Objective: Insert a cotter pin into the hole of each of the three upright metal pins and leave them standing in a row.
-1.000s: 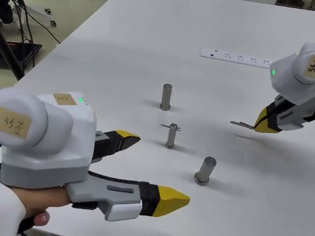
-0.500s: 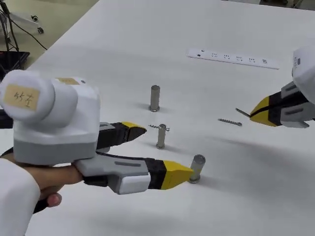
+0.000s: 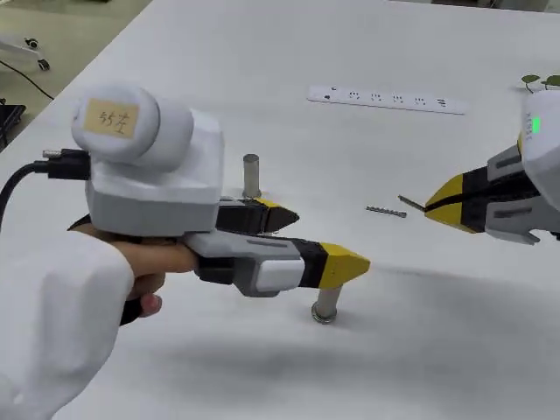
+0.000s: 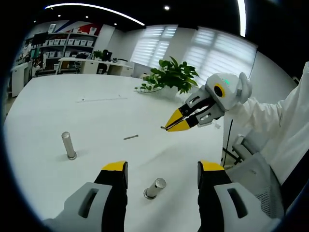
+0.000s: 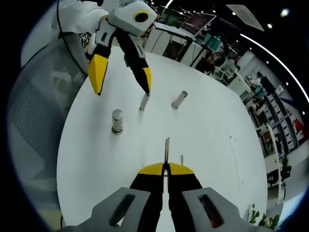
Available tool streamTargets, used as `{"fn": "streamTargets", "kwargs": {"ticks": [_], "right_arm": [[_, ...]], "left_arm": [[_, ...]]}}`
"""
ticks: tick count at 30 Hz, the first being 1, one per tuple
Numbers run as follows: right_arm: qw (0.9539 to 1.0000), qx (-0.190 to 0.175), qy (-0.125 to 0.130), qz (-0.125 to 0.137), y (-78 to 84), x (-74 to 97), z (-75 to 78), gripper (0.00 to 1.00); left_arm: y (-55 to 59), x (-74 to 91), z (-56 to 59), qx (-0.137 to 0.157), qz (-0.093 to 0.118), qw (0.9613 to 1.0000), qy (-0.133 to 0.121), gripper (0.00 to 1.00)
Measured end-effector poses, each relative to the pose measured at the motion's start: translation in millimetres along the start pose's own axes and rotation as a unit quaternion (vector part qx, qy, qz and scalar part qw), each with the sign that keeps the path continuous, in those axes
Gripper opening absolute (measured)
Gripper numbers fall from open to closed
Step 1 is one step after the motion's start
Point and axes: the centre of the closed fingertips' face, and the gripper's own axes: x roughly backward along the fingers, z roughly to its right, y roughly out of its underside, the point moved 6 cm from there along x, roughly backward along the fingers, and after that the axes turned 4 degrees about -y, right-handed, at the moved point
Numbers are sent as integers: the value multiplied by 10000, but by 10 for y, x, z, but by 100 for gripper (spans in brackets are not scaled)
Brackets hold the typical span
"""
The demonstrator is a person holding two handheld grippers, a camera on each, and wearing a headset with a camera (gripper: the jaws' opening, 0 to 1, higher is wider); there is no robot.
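Three upright metal pins stand in a row on the white table [image 3: 437, 350]. In the head view I see the far pin [image 3: 251, 176] and the near pin [image 3: 326, 303]; my left gripper [image 3: 319, 241] hides the middle one. It hovers open over the row, holding nothing. In the right gripper view its one jaw tip hangs just above the middle pin [image 5: 144, 101]. My right gripper [image 3: 427, 208] is off to the right, shut on a cotter pin [image 5: 166, 145]. A second cotter pin [image 3: 385, 212] lies loose on the table between the row and the right gripper.
A white power strip [image 3: 385, 98] lies at the far side of the table. A potted plant [image 4: 169, 75] stands beyond the table's far edge. Bare tabletop spreads in front of the row and to its right.
My left gripper has swung forward and to the right over the row, covering the middle pin in the head view. The right gripper stays at the right, shut on its cotter pin.
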Motion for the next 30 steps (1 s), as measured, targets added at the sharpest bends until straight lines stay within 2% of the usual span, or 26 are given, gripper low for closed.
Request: {"fn": "streamTargets", "kwargs": {"ticks": [6,11,14,30], "right_arm": [[9999,71,-71,25,-80,-27,-160,0],[9999,110,-65,91,-170,-13,-268,0],[9998,140,-51,136,-226,10,-316,0],[9993,299,-35,229,-345,37,-376,0]], "left_arm": [[-63,-142,36,122,-34,9997,206,49],[-61,-250,52,261,-90,9990,359,43],[-49,-286,61,209,-132,9989,408,38],[-79,-371,123,452,-114,9966,684,13]]}}
